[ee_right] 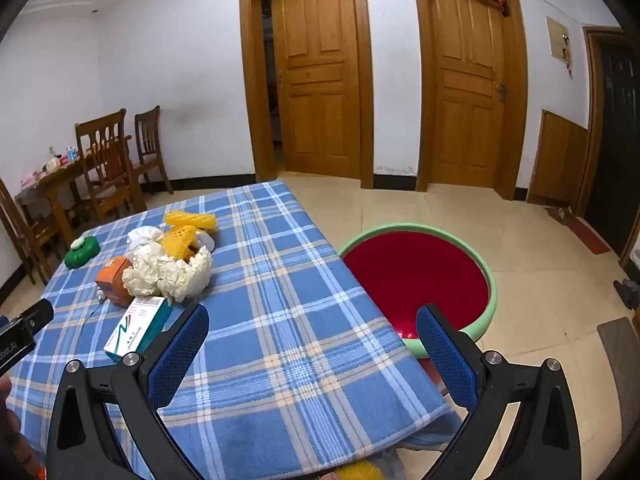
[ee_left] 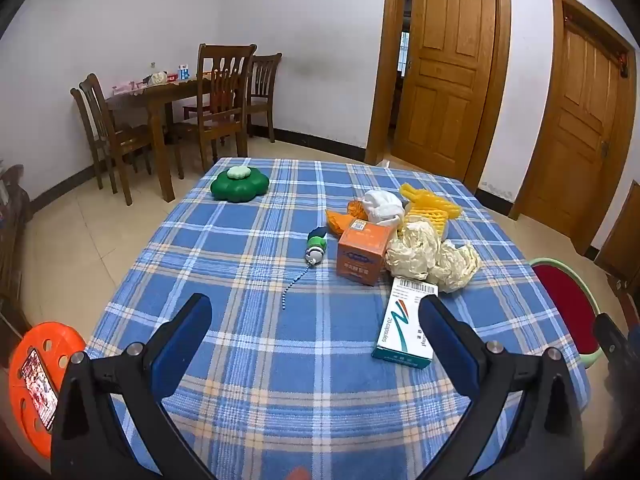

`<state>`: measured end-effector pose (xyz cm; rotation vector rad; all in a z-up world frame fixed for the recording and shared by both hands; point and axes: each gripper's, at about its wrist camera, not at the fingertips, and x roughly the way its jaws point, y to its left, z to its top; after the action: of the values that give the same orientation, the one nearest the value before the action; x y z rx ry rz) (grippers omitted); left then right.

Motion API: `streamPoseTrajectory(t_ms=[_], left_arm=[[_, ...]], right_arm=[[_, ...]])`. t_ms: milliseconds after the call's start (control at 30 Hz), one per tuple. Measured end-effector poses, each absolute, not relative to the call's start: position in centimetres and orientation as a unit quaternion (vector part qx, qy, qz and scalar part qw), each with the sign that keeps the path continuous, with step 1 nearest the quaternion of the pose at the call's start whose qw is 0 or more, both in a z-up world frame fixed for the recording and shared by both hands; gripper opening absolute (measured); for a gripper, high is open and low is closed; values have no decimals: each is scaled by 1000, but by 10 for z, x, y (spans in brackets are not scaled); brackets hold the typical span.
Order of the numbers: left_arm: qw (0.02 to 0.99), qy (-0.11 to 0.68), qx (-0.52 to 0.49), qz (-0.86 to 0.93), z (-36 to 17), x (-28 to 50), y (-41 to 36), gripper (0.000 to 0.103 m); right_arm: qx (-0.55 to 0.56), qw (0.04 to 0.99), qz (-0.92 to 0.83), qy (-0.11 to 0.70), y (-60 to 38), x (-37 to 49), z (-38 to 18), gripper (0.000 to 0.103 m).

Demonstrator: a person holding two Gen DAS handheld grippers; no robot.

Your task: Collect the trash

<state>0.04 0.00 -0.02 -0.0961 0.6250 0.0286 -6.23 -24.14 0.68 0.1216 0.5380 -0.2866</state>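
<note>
A pile of trash lies on the blue plaid table (ee_left: 248, 344): crumpled cream paper (ee_left: 432, 258), an orange box (ee_left: 362, 252), a white and teal medicine box (ee_left: 408, 326), yellow foam net (ee_left: 430, 204), white wadding (ee_left: 382, 206) and orange scraps (ee_left: 340, 220). My left gripper (ee_left: 316, 312) is open and empty, near the front edge, its right finger beside the medicine box. In the right wrist view the paper (ee_right: 168, 272), orange box (ee_right: 114, 278), medicine box (ee_right: 134, 326) and foam net (ee_right: 186, 234) lie at the left. My right gripper (ee_right: 312, 320) is open and empty over the table's right corner.
A red basin with a green rim (ee_right: 416, 276) stands on the floor right of the table (ee_right: 280, 320); it also shows in the left wrist view (ee_left: 568, 304). A green flower-shaped item (ee_left: 239, 184) and a toy with a bead chain (ee_left: 314, 250) lie on the cloth. An orange stool (ee_left: 36, 380) stands at left.
</note>
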Motion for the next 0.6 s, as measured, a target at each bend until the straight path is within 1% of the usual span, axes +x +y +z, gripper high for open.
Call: streamPoseTrajectory(t_ms=[600], left_arm=[[948,314,-53,18,-6,-1,2,101]], right_arm=[[60,950,-145,270,-243,-63,4,103]])
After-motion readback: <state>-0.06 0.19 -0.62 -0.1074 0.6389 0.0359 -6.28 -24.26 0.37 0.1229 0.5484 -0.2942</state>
